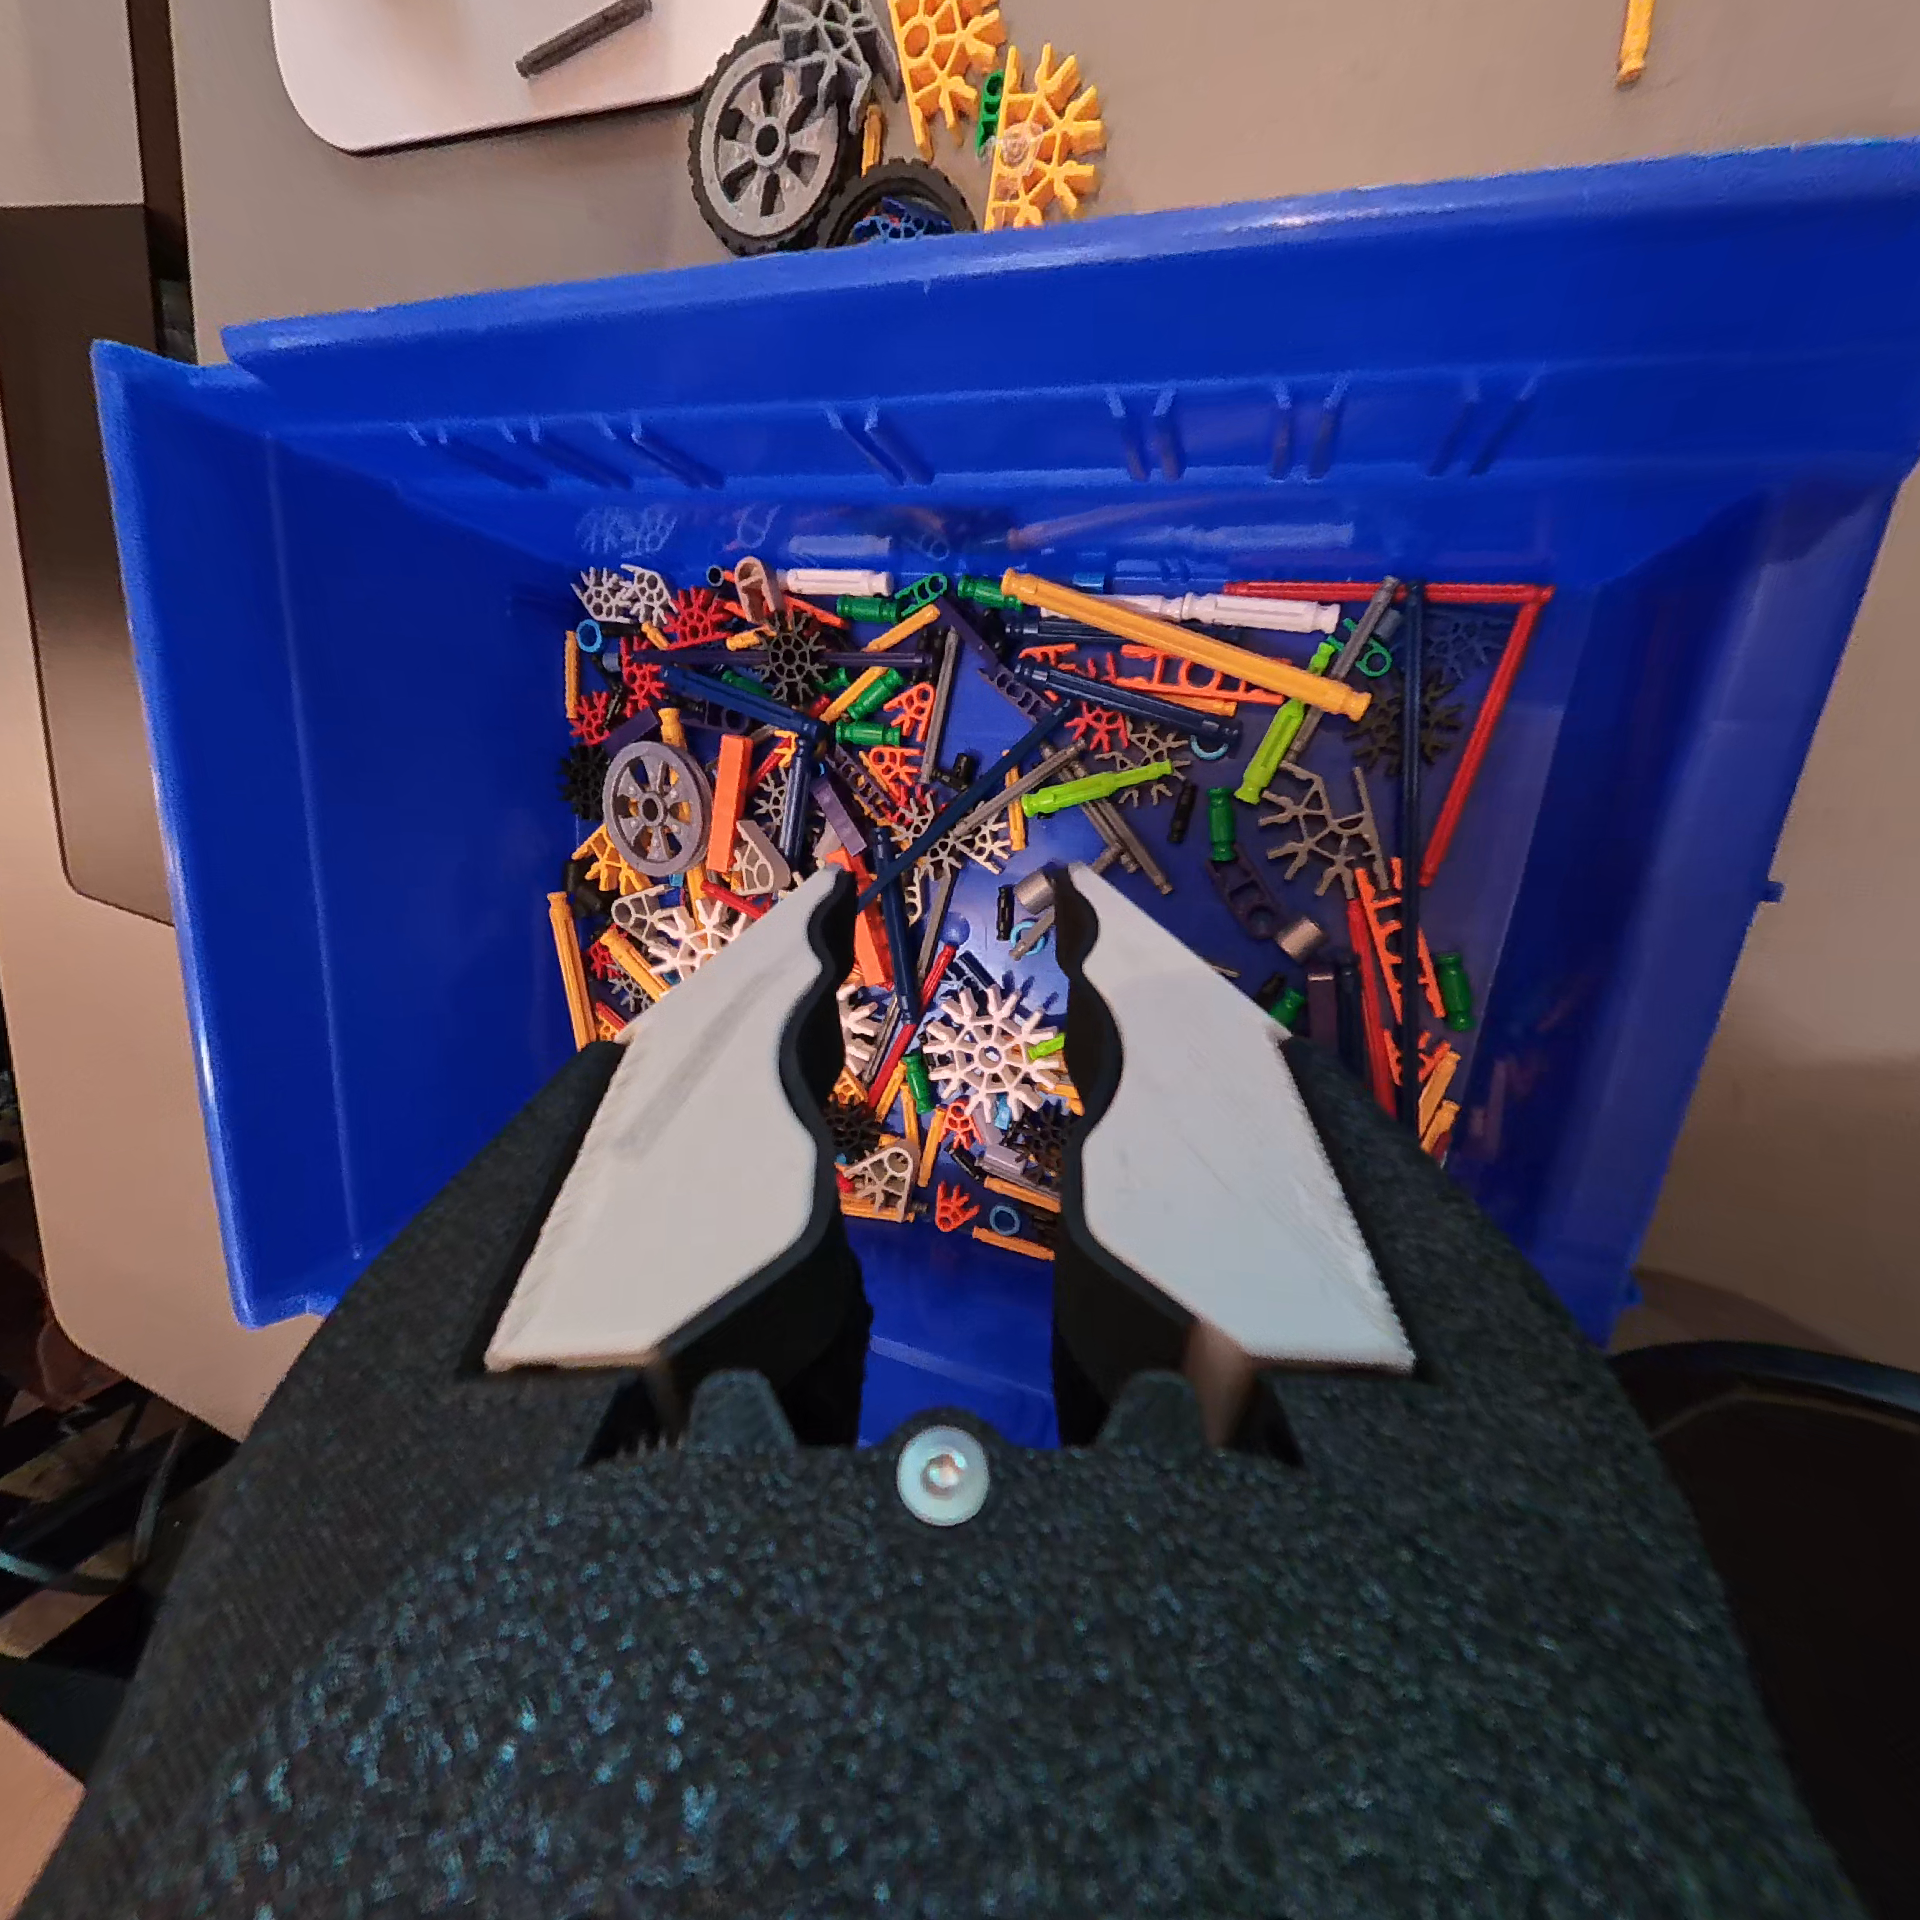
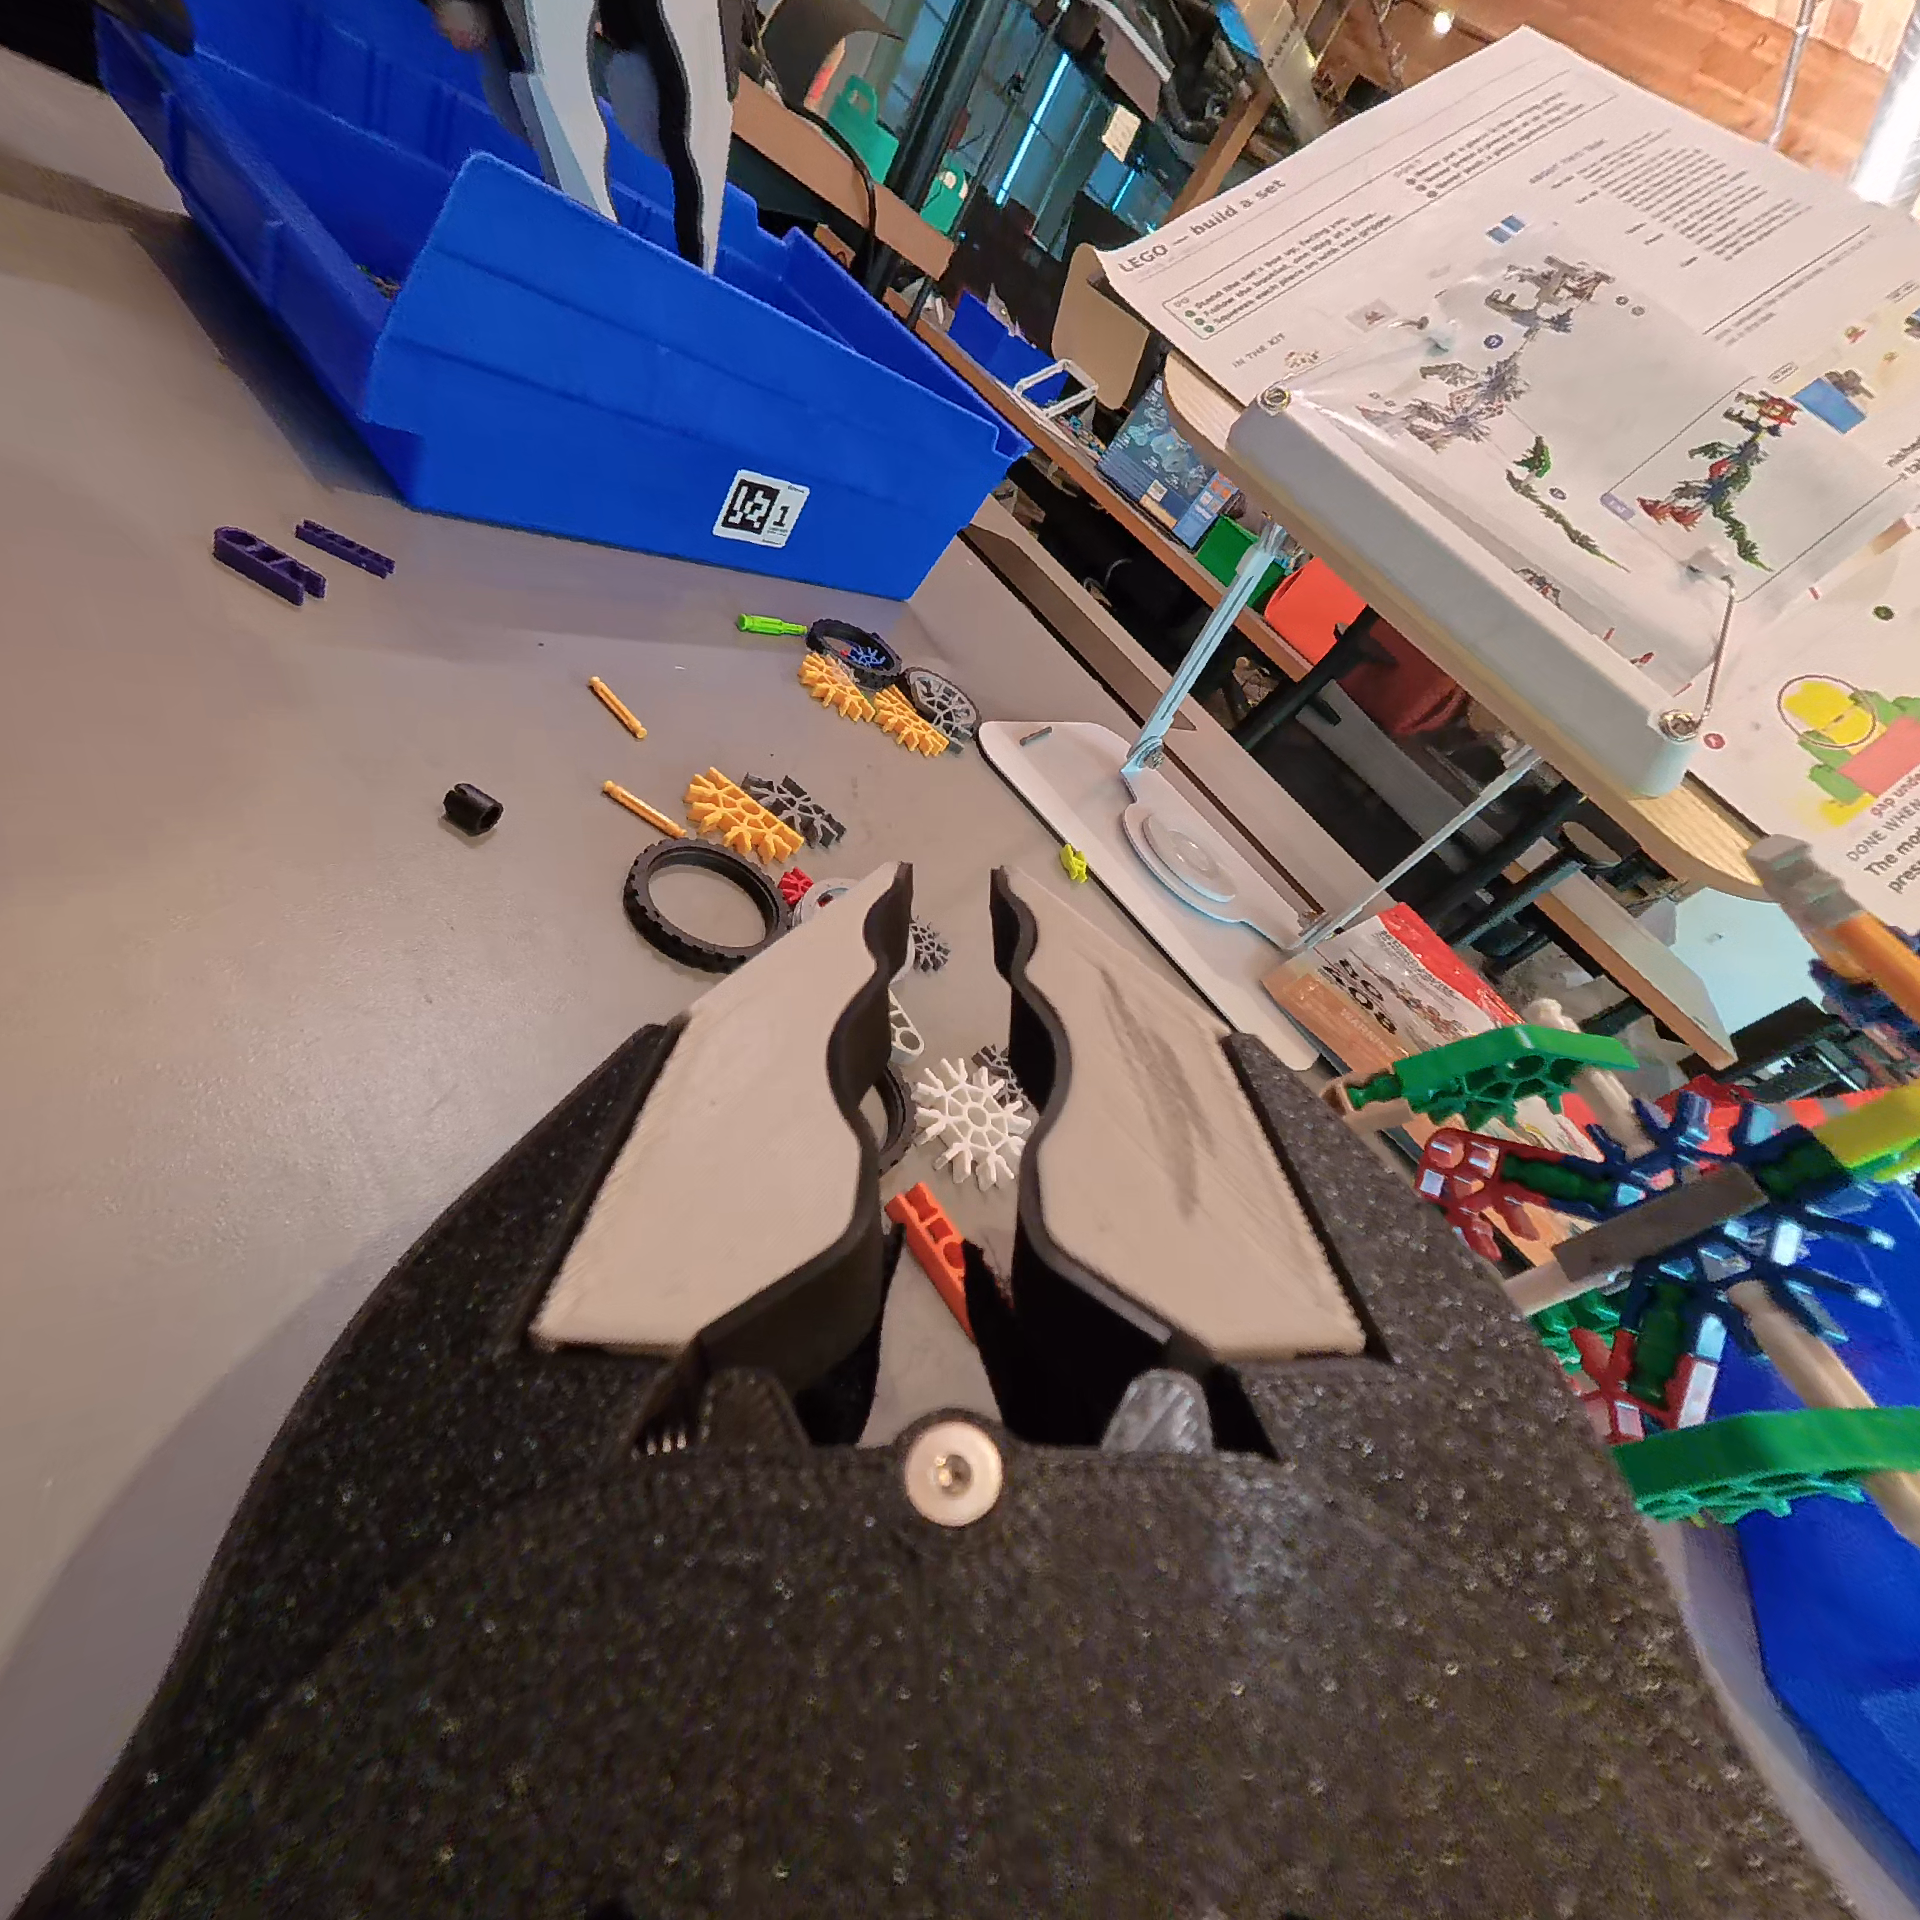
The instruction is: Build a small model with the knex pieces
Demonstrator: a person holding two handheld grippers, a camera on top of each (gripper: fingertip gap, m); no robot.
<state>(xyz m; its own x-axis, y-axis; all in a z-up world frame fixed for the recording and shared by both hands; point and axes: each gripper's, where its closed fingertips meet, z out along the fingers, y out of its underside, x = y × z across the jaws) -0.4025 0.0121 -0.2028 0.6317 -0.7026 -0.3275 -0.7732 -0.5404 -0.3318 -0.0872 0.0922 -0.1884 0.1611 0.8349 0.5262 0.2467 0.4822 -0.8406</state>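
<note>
Two grippers going here, both empty-handed. The biggest thing around is the grey table [image 2: 260, 935], and on it sits a blue bin [image 1: 312, 831] with a jumble of little construction rods and connectors covering its floor. The left gripper [image 1: 951, 883] hangs over that bin pointing down into the pile, fingers parted a moderate way with nothing between them; a white snowflake connector [image 1: 987, 1049] and an orange strip sit in the pile below the gap. Over to the side there's a printed instruction sheet [image 2: 1558, 312] clipped on a white stand. The right gripper [image 2: 951, 883] is low over the table, fingers only a little apart and gripping nothing, with a black tyre ring [image 2: 701, 914] just beside its left finger and a white snowflake piece [image 2: 971, 1122] lying loose on the table under the gap.
</note>
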